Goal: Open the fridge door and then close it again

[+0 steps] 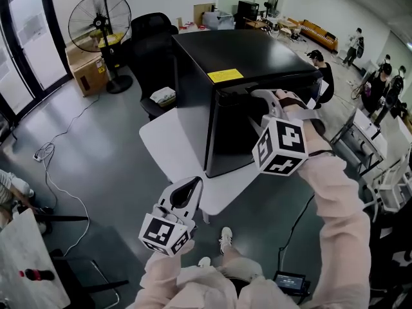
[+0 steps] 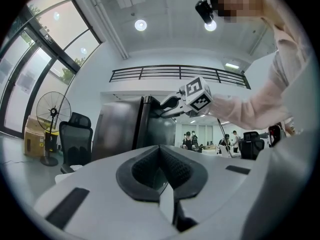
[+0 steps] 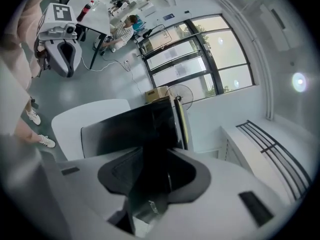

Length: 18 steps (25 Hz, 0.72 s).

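Progress on the task looks slight, or else nearly complete; the pictures alone cannot settle which. The black fridge (image 1: 212, 50) stands on a white table (image 1: 170, 143) in the middle of the head view, with its door (image 1: 235, 131) facing lower right. The right tool (image 1: 261, 100) sits at the door's top edge, right of centre. In the right gripper view, the dark slab of the door (image 3: 130, 129) runs between that tool's jaws, which are clenched on its edge. A thin dark gap shows along the top of the door, but whether it is a handle recess or a first crack of opening cannot be told. At most the door is barely ajar; no interior is visible.

The left tool (image 1: 187, 188) hangs low in the frame, well apart from the fridge and off the table's near edge. Its jaws are pressed together on nothing and it plays no part.

If the opening is only starting, the full swing out and the push back both remain.
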### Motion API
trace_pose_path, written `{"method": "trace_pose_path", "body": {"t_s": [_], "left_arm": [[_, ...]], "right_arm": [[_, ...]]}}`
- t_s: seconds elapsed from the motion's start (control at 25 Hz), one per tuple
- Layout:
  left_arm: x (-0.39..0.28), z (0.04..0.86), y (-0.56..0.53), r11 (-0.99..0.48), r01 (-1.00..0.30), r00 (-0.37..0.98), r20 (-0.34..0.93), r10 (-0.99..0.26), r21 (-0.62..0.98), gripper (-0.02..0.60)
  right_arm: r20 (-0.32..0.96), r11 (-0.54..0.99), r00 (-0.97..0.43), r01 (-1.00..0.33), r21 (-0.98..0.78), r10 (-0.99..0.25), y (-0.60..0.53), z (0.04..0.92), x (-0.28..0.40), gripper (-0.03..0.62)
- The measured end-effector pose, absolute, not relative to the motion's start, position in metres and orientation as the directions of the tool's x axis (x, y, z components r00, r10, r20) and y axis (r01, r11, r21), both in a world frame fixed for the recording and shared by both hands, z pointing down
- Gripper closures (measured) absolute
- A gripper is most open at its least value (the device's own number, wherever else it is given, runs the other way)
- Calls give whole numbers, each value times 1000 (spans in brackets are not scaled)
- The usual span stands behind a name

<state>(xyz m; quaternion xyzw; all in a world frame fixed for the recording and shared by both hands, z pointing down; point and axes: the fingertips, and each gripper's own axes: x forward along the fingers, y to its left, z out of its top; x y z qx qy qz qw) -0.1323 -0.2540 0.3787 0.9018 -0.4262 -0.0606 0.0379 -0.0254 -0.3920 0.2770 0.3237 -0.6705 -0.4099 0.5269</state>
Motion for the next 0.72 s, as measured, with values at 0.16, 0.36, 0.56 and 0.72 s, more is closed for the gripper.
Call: {"method": "trace_pose_path", "body": {"t_s": [0.16,0.36,0.56,0.72], "left_arm": [[-139,381,-250,-636,-760,632,-78,-771,137,569],[-146,380,-246,-643,-753,636,-92,-766,139,569],[-152,378,-246,-662,-735,653,-106,-750,146,569],[-142,382,-239,-692,-706,686,-99,-721,147,569]], "right_arm": [[443,455,-217,-5,891,-870,-393,276,-25,448],[435,444,-195,-7,896,-879,-389,278,-23,447],[443,452,-190,-6,892,-876,-365,281,-14,433],[440,449,-179,-14,893,-880,-350,282,-3,422]]}}
